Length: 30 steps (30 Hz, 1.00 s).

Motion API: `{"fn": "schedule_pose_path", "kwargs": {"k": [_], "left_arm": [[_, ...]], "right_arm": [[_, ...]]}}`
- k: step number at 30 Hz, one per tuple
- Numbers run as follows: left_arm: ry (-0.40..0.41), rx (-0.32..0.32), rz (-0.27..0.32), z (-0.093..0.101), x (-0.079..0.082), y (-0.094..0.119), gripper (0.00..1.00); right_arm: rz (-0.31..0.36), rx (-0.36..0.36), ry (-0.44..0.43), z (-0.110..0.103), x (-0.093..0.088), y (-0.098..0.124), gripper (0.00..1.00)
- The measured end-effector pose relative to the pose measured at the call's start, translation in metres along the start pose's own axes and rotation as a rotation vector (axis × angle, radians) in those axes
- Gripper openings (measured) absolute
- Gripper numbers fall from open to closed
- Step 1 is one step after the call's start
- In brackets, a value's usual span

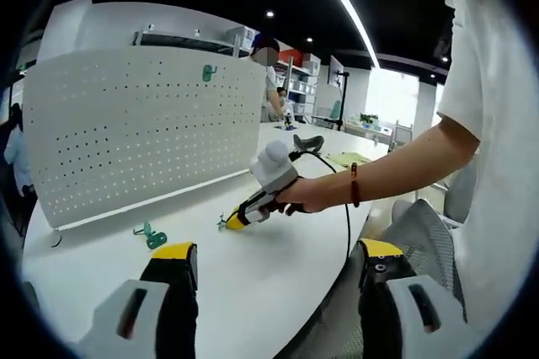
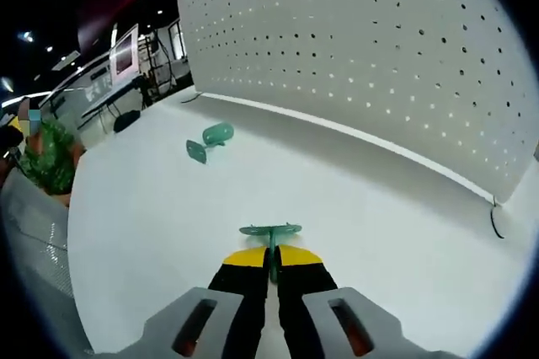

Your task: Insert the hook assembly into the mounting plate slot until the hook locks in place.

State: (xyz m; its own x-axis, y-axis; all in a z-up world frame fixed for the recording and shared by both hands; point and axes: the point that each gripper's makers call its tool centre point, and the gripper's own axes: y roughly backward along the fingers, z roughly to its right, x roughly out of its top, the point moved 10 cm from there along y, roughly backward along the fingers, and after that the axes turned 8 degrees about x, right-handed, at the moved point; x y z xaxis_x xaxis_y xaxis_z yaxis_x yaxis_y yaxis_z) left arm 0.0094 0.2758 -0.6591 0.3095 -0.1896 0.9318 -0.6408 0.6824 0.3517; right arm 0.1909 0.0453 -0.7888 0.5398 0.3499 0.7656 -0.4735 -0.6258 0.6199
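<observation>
Right gripper [image 2: 270, 265]: yellow-tipped jaws pinched narrow on a small green plastic hook [image 2: 269, 232], its stem between the tips and its flat crossbar just ahead of them, square to the jaw line. The white perforated metal pegboard [image 2: 370, 56] stands well ahead and to the right across the white tabletop [image 2: 143, 233]; I'd say the crossbar must turn to face it. A second green hook [image 2: 208, 141] lies ahead-left, apart. Left gripper [image 1: 274, 258]: jaws wide, empty, farther from the board. Right one does the insertion.
</observation>
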Motion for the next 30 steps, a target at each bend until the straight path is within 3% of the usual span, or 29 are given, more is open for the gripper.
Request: {"fn": "schedule_pose_path", "kwargs": {"k": [8,12,30], "left_arm": [[0.001,-0.003,0.013,-0.001,0.001,-0.001,0.79],[0.014,0.0,0.025,-0.001,0.001,-0.002,0.77],[0.05,-0.001,0.083,-0.001,0.004,0.001,0.74]], "right_arm": [[-0.012,-0.002,-0.029,-0.005,0.003,0.009,0.02],[-0.016,-0.006,0.014,-0.011,0.007,0.014,0.02],[0.012,-0.004,0.042,-0.036,0.017,0.029,0.02]]}}
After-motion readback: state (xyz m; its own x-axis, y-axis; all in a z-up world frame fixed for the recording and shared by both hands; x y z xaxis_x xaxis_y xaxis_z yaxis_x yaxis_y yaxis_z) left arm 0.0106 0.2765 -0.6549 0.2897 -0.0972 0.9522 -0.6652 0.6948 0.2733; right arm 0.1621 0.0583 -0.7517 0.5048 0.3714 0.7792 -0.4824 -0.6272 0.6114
